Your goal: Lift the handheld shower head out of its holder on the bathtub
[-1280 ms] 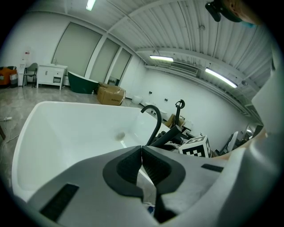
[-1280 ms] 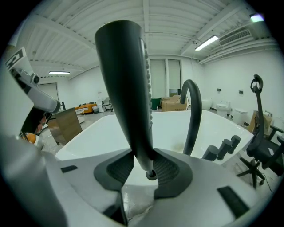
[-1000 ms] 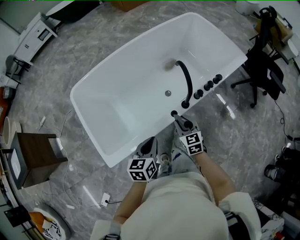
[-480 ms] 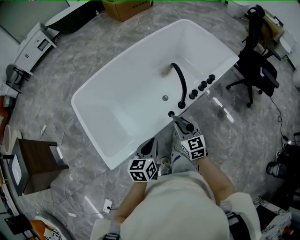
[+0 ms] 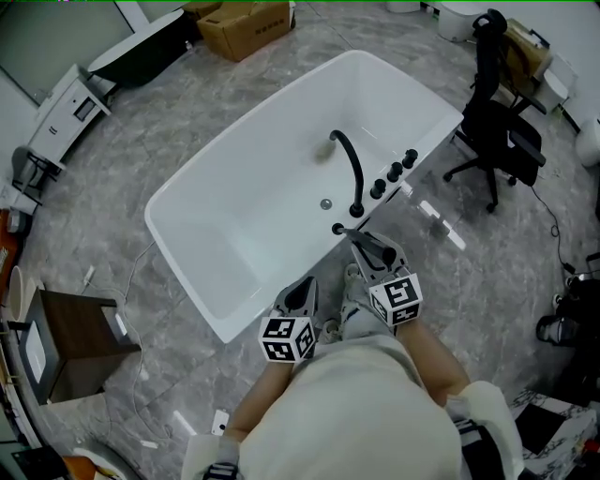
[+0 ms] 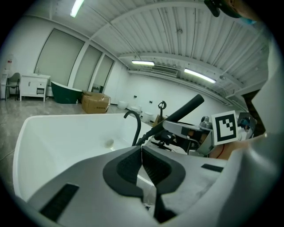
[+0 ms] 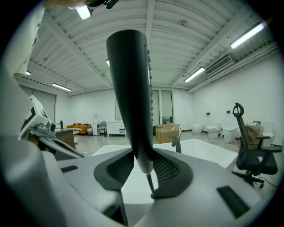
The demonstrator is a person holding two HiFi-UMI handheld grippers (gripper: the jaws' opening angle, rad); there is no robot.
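Observation:
The white bathtub [image 5: 253,178] lies slantwise ahead of me in the head view. On its near rim stand a black arched spout [image 5: 349,169] and a small black holder [image 5: 337,228]. My right gripper [image 5: 367,246] is shut on the black handheld shower head [image 5: 361,239], just above that rim. In the right gripper view the dark wand [image 7: 131,97] stands upright between the pads, its thin hose [image 7: 151,188] hanging below. My left gripper [image 5: 302,287] hovers short of the tub's edge. Its pads [image 6: 153,166] are shut with nothing between them. It looks at the raised shower head [image 6: 182,113].
Three black knobs [image 5: 394,173] line the rim right of the spout. A black office chair [image 5: 497,122] stands at the tub's right end, a cardboard box [image 5: 248,23] beyond it, a dark wooden side table [image 5: 70,328] at the left. A cable trails across the marble floor [image 5: 141,366].
My right gripper has risen with the shower head, up and away from the holder on the rim. The left gripper has shifted only a little.

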